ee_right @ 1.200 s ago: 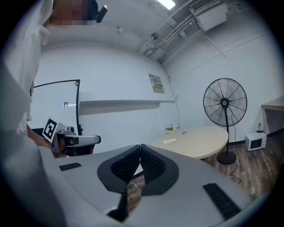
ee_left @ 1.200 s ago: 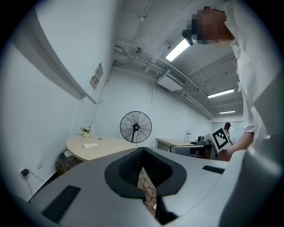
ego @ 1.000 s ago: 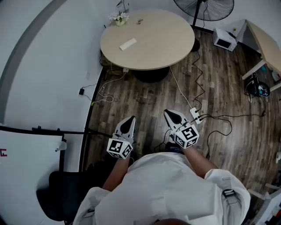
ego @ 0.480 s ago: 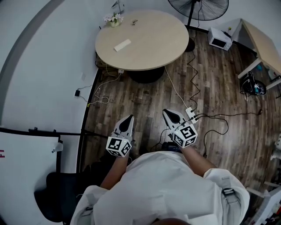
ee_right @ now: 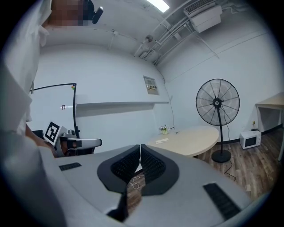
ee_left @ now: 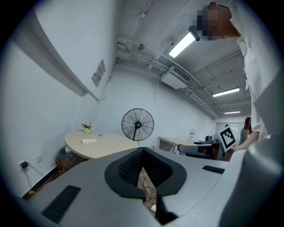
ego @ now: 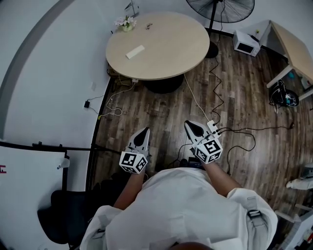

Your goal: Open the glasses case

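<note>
The glasses case (ego: 135,52) is a flat white box lying on the round wooden table (ego: 166,49) at the far side of the room. It also shows small in the left gripper view (ee_left: 89,141) and the right gripper view (ee_right: 162,141). Both grippers are held close to the person's body, far from the table, over the wooden floor. My left gripper (ego: 143,134) is shut with nothing in it, its tips meeting (ee_left: 143,150). My right gripper (ego: 192,126) is likewise shut and holds nothing (ee_right: 140,146).
A small flower pot (ego: 126,22) stands at the table's far edge. A pedestal fan (ego: 220,7) stands behind the table. A power strip (ego: 213,127) and cables lie on the floor ahead. There is a white box (ego: 246,43) and a second desk (ego: 293,44) at right, and a black chair (ego: 63,215) at lower left.
The head view has drifted a little, so the table sits slightly higher and further left. Both grippers stay shut in front of the body, almost unmoved.
</note>
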The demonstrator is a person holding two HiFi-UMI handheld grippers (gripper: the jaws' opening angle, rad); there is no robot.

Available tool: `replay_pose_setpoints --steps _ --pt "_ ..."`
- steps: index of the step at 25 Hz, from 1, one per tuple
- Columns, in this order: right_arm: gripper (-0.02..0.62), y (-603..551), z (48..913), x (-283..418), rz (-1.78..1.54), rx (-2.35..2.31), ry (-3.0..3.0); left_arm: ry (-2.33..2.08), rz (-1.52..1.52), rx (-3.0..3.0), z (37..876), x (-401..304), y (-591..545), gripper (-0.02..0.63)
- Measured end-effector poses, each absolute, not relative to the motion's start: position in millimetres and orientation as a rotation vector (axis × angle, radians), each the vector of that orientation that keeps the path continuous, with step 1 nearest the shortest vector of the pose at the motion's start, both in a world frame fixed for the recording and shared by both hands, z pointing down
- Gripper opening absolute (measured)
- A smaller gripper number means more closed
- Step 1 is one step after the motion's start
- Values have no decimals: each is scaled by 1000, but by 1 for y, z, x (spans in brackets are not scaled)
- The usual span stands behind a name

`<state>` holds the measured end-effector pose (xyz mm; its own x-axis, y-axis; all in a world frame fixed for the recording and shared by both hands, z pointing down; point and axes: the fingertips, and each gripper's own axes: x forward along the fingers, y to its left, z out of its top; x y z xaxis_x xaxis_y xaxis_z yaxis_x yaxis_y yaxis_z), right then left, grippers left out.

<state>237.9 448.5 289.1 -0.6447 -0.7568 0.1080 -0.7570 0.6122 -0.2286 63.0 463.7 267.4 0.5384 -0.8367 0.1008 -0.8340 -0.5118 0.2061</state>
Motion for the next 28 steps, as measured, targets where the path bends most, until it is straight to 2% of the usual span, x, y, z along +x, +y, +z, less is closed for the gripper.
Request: replay_pose_setpoints --steps 10,28 --pt "26 443 289 283 332 1234 -2892 -1480 -9 2549 264 96 456 12" --pt "26 406 333 307 522 1269 -2825 -1435 8 2488 300 111 426 12"
